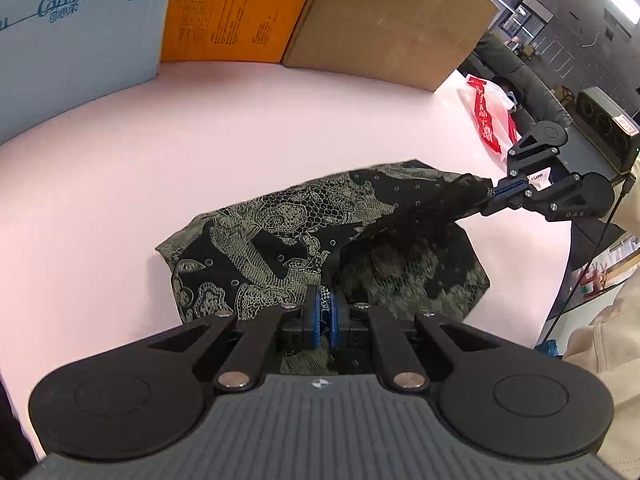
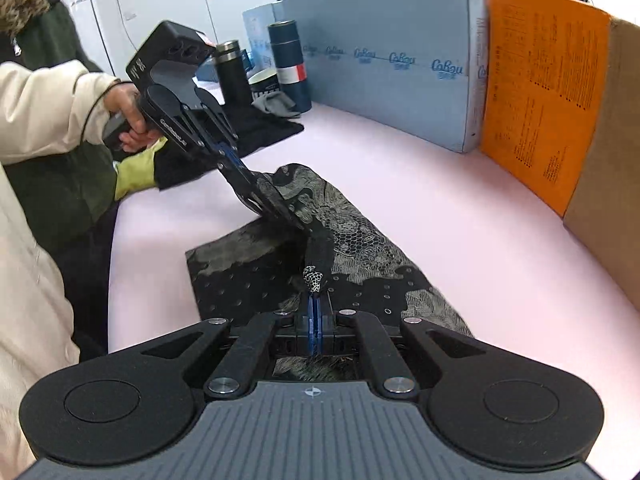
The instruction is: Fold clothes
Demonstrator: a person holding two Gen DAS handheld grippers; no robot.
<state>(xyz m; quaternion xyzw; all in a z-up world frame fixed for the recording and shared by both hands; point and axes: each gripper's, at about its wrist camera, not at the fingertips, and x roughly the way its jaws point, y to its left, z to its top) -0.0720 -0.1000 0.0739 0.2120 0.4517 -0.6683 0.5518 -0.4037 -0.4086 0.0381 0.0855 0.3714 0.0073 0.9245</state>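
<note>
A black garment with a pale lace-like print [image 1: 288, 236] lies on the pink table [image 1: 200, 140]. My left gripper [image 1: 325, 300] is shut on its near edge, a bit of cloth between the blue pads. My right gripper [image 1: 491, 192] is shut on the garment's right edge and lifts it off the table. In the right wrist view the right gripper [image 2: 316, 300] pinches a bunched fold of the garment [image 2: 360, 248], and the left gripper [image 2: 276, 210] holds the far edge, raised above a lower layer that lies flat.
A blue box [image 1: 72, 40], an orange sheet [image 1: 232, 8] and a brown carton [image 1: 384, 20] wall the table's far side. A red and white bag [image 1: 490, 112] lies at the right edge. Dark flasks [image 2: 288, 64] and black cloth [image 2: 248, 128] sit at the other end.
</note>
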